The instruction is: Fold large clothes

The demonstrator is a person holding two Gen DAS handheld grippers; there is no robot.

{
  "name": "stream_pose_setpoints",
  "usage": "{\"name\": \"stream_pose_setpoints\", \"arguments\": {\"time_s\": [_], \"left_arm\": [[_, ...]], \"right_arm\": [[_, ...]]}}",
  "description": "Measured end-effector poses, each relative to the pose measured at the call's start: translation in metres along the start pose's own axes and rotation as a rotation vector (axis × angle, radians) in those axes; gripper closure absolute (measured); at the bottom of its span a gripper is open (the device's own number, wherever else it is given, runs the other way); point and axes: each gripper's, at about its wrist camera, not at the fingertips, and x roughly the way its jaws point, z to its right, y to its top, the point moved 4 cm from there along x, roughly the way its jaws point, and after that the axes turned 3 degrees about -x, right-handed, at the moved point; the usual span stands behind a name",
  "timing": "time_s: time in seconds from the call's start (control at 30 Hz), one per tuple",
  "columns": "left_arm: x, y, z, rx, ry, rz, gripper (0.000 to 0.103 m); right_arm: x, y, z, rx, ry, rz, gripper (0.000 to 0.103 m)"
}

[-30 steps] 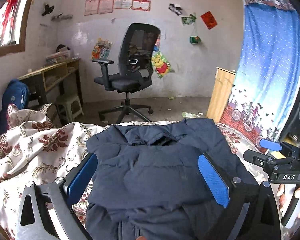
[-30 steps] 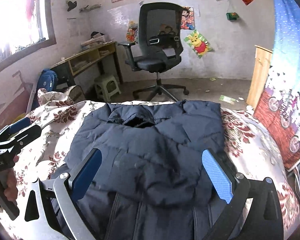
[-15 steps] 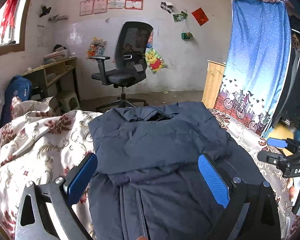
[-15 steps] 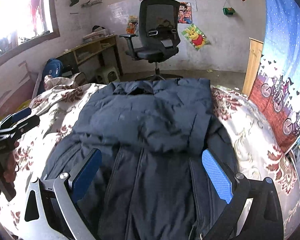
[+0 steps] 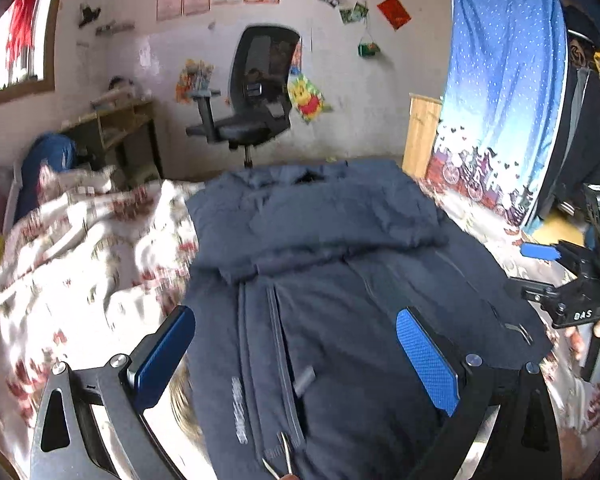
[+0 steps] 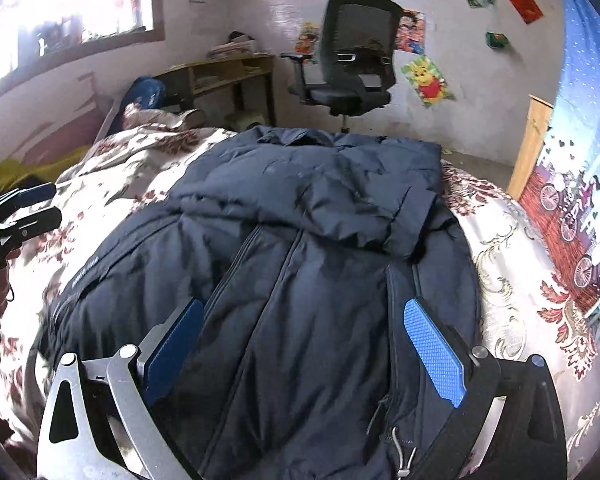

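Note:
A large dark navy puffer jacket (image 5: 332,264) lies front up on the bed, zipper toward me, with a folded layer across its far collar end; it also fills the right wrist view (image 6: 308,240). My left gripper (image 5: 296,356) is open and empty above the jacket's near left hem. My right gripper (image 6: 308,344) is open and empty above the near right hem. The right gripper shows at the right edge of the left wrist view (image 5: 568,280); the left gripper shows at the left edge of the right wrist view (image 6: 20,212).
A floral bedspread (image 5: 84,264) covers the bed (image 6: 520,240). Beyond the bed stand a black office chair (image 5: 256,96), a wooden desk (image 6: 228,72) and a small wooden cabinet (image 5: 422,132). A blue curtain (image 5: 504,92) hangs at the right.
Both grippers have pulled back toward the jacket's near hem and tilted down. More of the zipper front now shows. Both stayed open and empty.

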Motion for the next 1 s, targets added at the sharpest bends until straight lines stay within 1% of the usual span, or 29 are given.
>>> {"name": "stream_pose_setpoints", "arguments": {"time_s": [0.07,0.27,0.33,0.47,0.6,0.73,0.83,1.0], "left_arm": [[-0.002,-0.014,0.001,0.0,0.0,-0.021,0.002],[-0.008,-0.048,0.015,0.054,0.03,-0.059,0.002],[-0.01,-0.06,0.02,0.065,0.04,-0.082,0.002],[-0.01,-0.082,0.03,0.105,0.06,-0.131,0.002],[-0.008,-0.102,0.039,0.142,0.065,-0.19,0.002],[-0.005,-0.115,0.048,0.185,0.037,-0.235,0.002],[-0.002,-0.125,0.053,0.234,0.028,-0.252,0.002],[-0.002,-0.132,0.056,0.287,0.038,-0.255,0.002]], "right_arm": [[0.001,-0.01,-0.002,-0.015,0.021,-0.013,0.005],[0.0,-0.038,-0.007,-0.096,0.05,-0.022,0.005],[0.0,-0.047,-0.008,-0.106,0.074,-0.037,0.005],[0.003,-0.074,-0.005,-0.123,0.146,-0.102,0.005],[0.005,-0.103,0.002,-0.174,0.167,-0.179,0.005],[0.006,-0.126,0.006,-0.229,0.159,-0.245,0.005],[0.007,-0.14,0.008,-0.261,0.146,-0.28,0.005],[0.013,-0.151,0.011,-0.302,0.078,-0.326,0.005]]}}
